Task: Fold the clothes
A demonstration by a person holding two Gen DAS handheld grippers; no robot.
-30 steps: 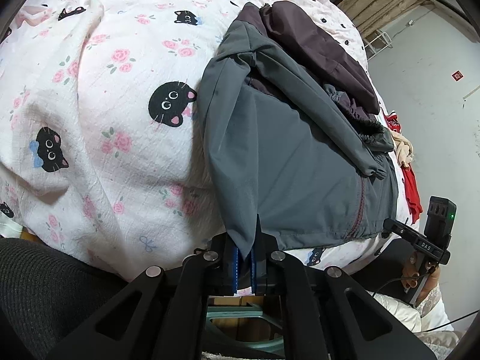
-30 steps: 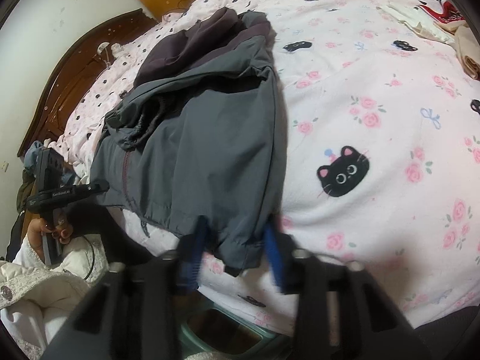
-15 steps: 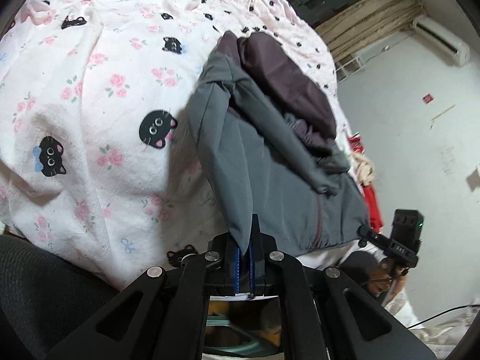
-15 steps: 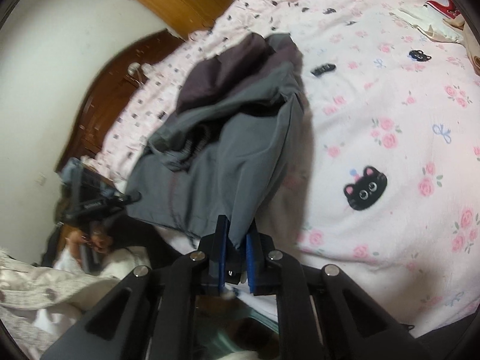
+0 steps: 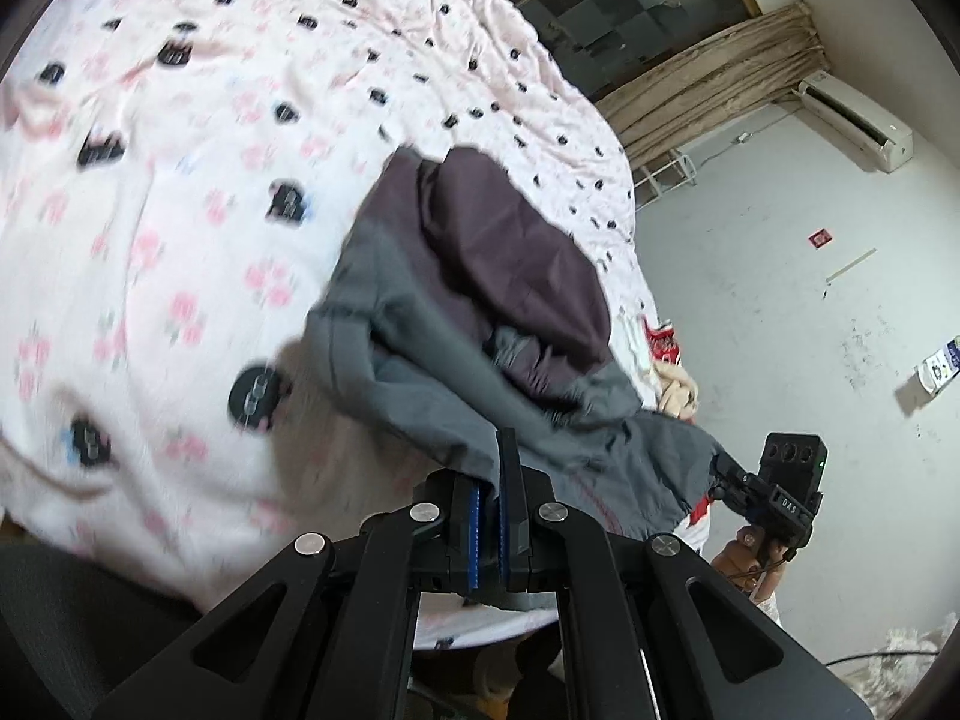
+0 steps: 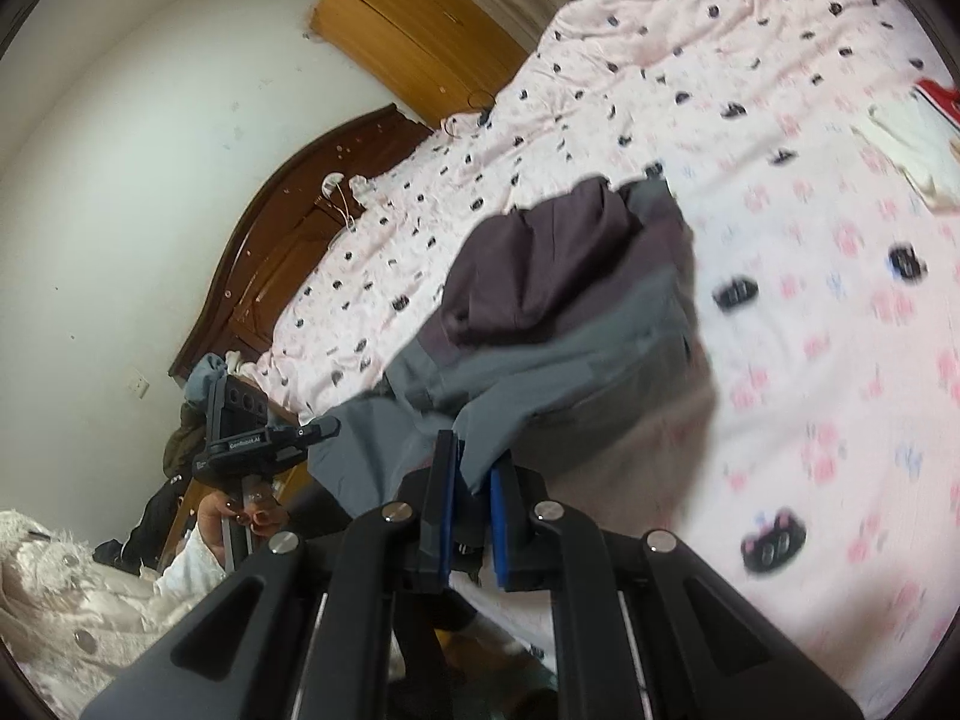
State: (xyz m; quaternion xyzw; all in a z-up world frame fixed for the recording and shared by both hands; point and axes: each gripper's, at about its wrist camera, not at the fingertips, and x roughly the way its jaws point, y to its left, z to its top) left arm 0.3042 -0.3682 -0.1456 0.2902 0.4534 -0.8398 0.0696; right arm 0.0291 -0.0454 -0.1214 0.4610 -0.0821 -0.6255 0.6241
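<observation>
A grey garment [image 5: 420, 360] with a dark purple lining [image 5: 516, 252] lies across the pink bedsheet [image 5: 150, 300]. My left gripper [image 5: 495, 471] is shut on one corner of its grey hem, which hangs lifted off the bed. In the right wrist view the same garment [image 6: 570, 354] rises toward my right gripper [image 6: 471, 471], whose blue pads pinch the other hem corner. The hem edge stretches between the two grippers. Each view shows the other gripper at its side, held by a hand [image 6: 240, 516].
The bed's near edge is just below both grippers. Red and cream clothes [image 5: 666, 354] lie at the bed's far side. A dark wooden headboard [image 6: 288, 252] and a wardrobe [image 6: 414, 30] stand by the wall. A fluffy white sleeve [image 6: 72, 588] is at lower left.
Both grippers have risen and tilted up, pulling the grey hem off the bed. The right jaws, open around the hem corner a second ago, have shut on it.
</observation>
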